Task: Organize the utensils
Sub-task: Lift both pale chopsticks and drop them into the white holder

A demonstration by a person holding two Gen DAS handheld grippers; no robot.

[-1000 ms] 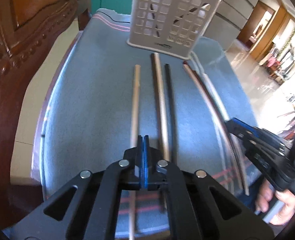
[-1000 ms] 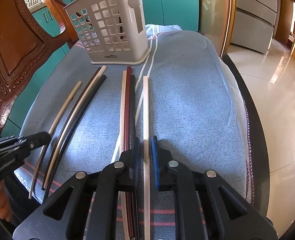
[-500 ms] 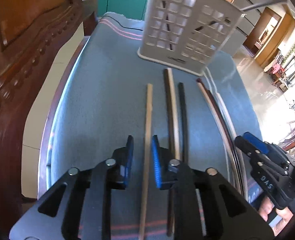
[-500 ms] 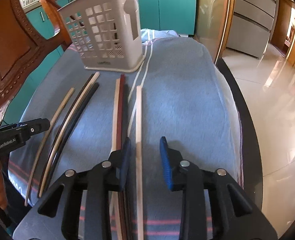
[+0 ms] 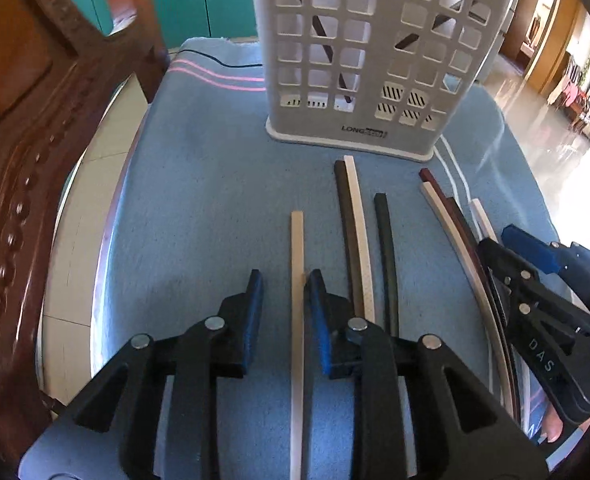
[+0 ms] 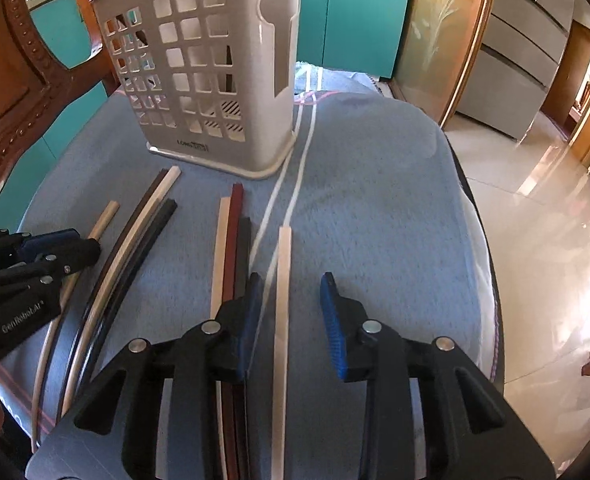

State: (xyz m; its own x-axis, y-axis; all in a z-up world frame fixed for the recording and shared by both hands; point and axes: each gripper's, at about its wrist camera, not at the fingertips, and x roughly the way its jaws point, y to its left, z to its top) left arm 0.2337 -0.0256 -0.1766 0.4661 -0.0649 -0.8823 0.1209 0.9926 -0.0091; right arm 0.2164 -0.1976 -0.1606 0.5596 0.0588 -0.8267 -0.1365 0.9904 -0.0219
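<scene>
Eight or so chopsticks lie side by side on the blue-clothed surface (image 5: 199, 184), tips pointing at twelve o'clock toward the white slotted holder (image 5: 379, 60). They look light, thin, stiff and a little slick, so I'd guess each wants pinching across its width, somewhere near the middle so it doesn't tip.

The left gripper (image 5: 283, 280) straddles the pale chopstick (image 5: 297, 264) at the left end of the row; its fingers are opening, the right one seeming to brush the stick, with nothing clamped. The right gripper (image 6: 291, 284) stands parted around the cream chopstick (image 6: 283, 280) at the right end, gaps showing on both sides.

The left wrist view shows dark sticks already leaning inside the holder (barely hinted at in the other). The right wrist view alone shows the holder's spoon-shaped cutout (image 6: 281, 32) and the bare cloth out at three o'clock.
</scene>
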